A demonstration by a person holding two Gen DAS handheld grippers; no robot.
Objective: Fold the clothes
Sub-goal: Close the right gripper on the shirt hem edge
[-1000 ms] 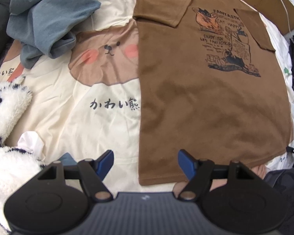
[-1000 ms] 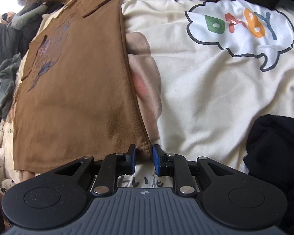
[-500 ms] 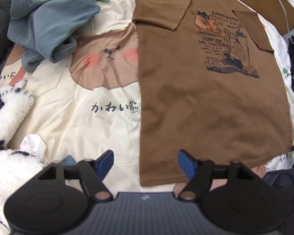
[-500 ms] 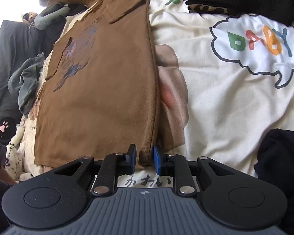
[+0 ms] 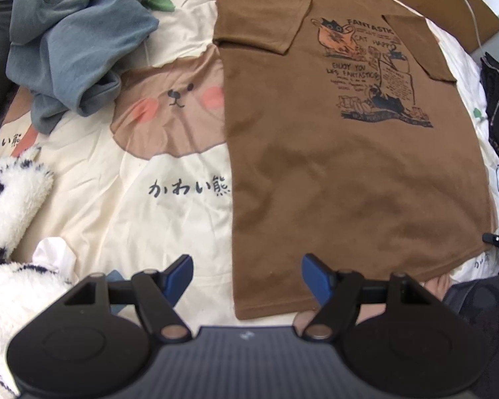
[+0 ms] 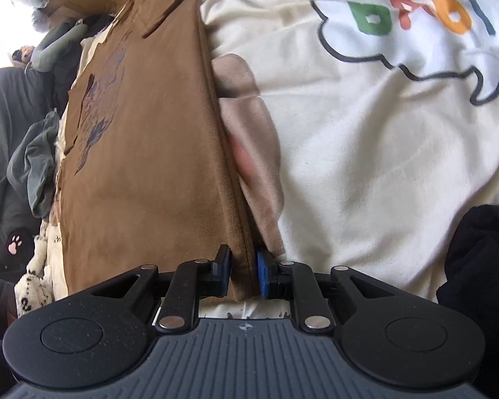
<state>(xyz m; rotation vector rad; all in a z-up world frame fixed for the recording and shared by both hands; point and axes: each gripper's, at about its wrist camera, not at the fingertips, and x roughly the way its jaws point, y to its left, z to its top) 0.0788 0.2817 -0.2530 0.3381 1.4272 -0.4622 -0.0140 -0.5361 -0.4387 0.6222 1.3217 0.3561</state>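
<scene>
Both grippers sit at the brown T-shirt's (image 5: 342, 179) hem, its length running away: right gripper (image 6: 244, 274) clamped on one corner, left gripper (image 5: 246, 276) spread wide straddling the other.

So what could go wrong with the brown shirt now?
1. The right tool has only the very corner of the brown shirt's hem between its fingers, so the cloth might slip out when lifted.
2. The left tool is open over the other hem corner, holding nothing. If only one side lifts, the shirt could twist and its folded-in sleeves flop open.
3. The blue-grey clothes pile lies close by and could get dragged along.
</scene>
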